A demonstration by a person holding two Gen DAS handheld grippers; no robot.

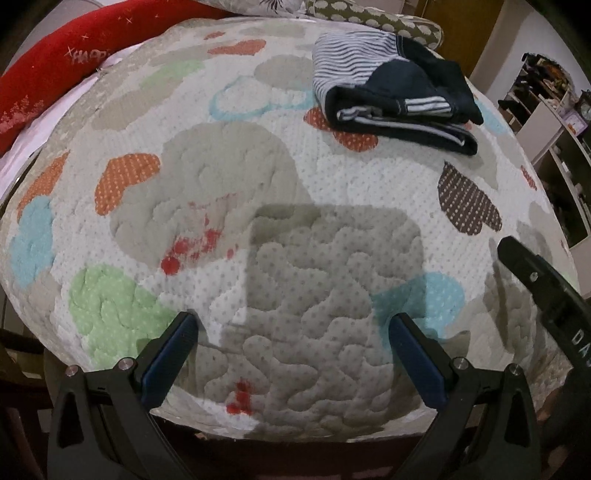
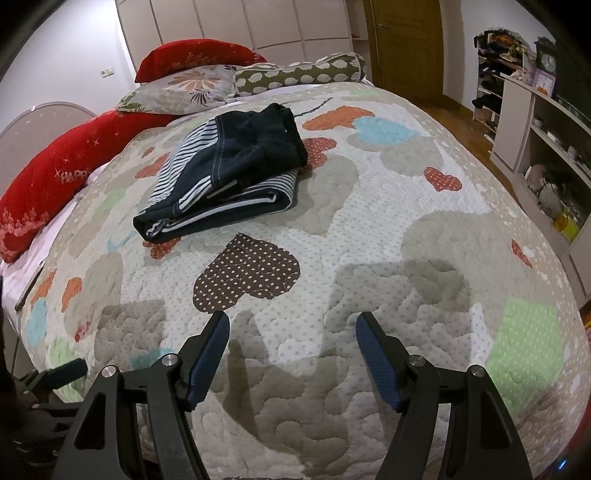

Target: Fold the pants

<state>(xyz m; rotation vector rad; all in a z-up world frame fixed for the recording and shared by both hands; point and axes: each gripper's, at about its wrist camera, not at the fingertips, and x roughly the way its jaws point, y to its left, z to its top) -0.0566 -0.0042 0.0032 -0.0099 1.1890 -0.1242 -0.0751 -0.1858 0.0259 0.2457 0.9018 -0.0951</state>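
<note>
Pants (image 2: 225, 173) lie folded in a compact bundle far up the quilt (image 2: 369, 229), well apart from both the left gripper (image 1: 293, 328) and right gripper (image 2: 291, 328), each spread and empty, so only squaring the edges seems left.

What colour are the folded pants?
Dark navy pants with white-striped panels, clearest in the right wrist view.

- A bed (image 2: 369, 206) under a quilt (image 1: 229, 177) patterned with hearts.
- Red pillows (image 2: 55, 173) and a floral pillow (image 2: 184, 88) at the padded headboard (image 2: 236, 26).
- Wooden door (image 2: 406, 48), wood floor (image 2: 476, 129).
- White shelves (image 2: 535, 122) along the right, cluttered.
- White walls (image 2: 74, 55).
</note>
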